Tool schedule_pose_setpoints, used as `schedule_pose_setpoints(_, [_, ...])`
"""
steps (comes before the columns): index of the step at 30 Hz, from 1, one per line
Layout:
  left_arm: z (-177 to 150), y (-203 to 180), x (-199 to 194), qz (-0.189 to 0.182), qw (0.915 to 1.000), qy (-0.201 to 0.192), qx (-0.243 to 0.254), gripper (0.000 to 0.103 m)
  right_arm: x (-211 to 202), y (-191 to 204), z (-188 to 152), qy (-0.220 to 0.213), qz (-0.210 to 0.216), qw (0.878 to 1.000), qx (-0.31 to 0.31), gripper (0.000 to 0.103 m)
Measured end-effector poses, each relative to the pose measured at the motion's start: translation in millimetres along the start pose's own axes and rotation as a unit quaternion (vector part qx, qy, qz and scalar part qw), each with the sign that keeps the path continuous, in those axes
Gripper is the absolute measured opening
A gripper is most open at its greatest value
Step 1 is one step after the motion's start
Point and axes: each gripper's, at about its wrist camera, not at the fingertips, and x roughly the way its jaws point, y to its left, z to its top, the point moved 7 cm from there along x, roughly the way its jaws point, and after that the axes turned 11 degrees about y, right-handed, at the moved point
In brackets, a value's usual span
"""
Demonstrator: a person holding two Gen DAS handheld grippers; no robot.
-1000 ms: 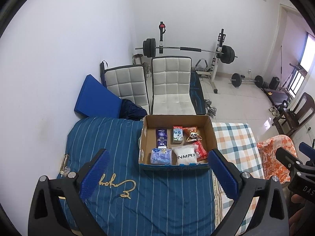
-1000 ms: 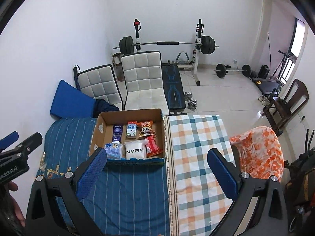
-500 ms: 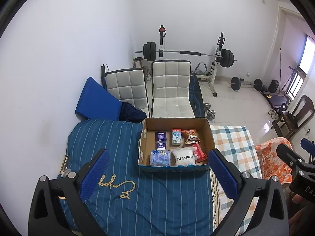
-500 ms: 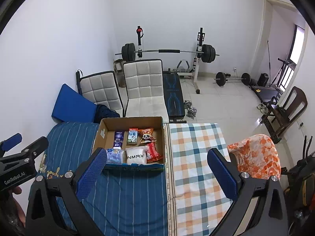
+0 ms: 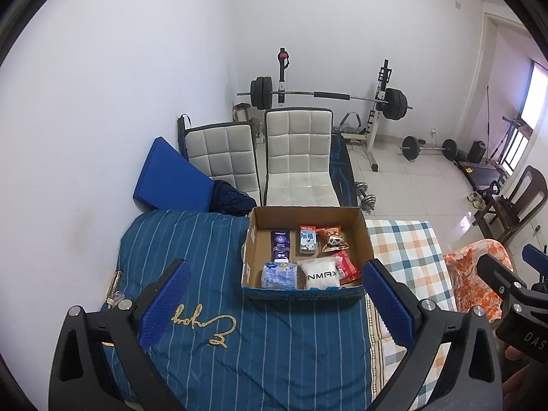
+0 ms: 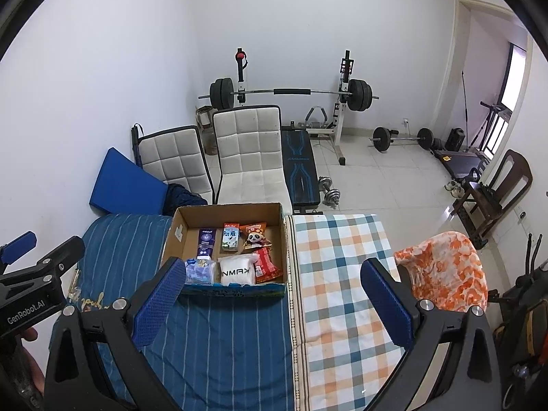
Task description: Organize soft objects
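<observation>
A cardboard box [image 5: 361,236] [image 6: 178,229] sits on a blue striped quilt [image 5: 191,253] [image 6: 226,342]. Inside lie several soft packs: a white NMAX pack [image 5: 322,275] [image 6: 236,270], a pale blue pack [image 5: 279,275] [image 6: 200,272], a red pack [image 5: 347,267] [image 6: 265,263], a panda snack bag [image 5: 332,239] [image 6: 255,238], a milk carton [image 5: 307,239] [image 6: 230,237] and a purple pack [image 5: 280,245] [image 6: 205,239]. My left gripper [image 5: 274,303] hangs open well above and short of the box. My right gripper [image 6: 274,301] is open too, high over the bed, holding nothing.
A checked blanket [image 6: 339,274] covers the bed's right half, with an orange floral cloth [image 6: 445,274] beside it. Two white padded chairs [image 5: 298,157], a blue mat [image 5: 164,178], a barbell rack [image 5: 328,96], dumbbells and a wooden chair [image 6: 493,195] stand beyond the bed.
Both grippers have risen and drawn back from the bed, so the box looks smaller and lower in view. Both stay open; nothing in the box has moved.
</observation>
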Motion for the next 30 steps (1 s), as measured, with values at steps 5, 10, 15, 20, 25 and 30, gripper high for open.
schedule_pose_setpoints(5, [0.2, 0.3, -0.9, -0.003, 1.0, 0.002, 0.0, 0.102, -0.6, 0.5, -1.6, -0.001, 0.001, 1.0, 0.001, 0.103])
schedule_pose_setpoints(10, [0.6, 0.2, -0.8, -0.003, 1.0, 0.002, 0.0, 0.102, -0.8, 0.6, -1.8, -0.001, 0.0, 1.0, 0.0, 0.103])
schedule_pose_setpoints(15, [1.0, 0.2, -0.1, -0.003, 1.0, 0.003, 0.002, 0.102, -2.8, 0.6, -2.9, 0.0, 0.001, 1.0, 0.002, 0.103])
schedule_pose_setpoints(20, [1.6, 0.3, 0.6, -0.006, 1.0, 0.004, 0.001, 0.102, -5.2, 2.1, -2.4, -0.002, 0.001, 1.0, 0.0, 0.103])
schedule_pose_setpoints(25, [-0.7, 0.5, 0.3, -0.005, 1.0, 0.002, -0.002, 0.102, -8.3, 3.6, 0.6, -0.003, 0.001, 1.0, -0.002, 0.103])
schedule_pose_setpoints(30, [-1.3, -0.5, 0.8, -0.004, 1.0, 0.003, -0.002, 0.102, -8.7, 6.9, 4.2, -0.004, 0.001, 1.0, -0.005, 0.103])
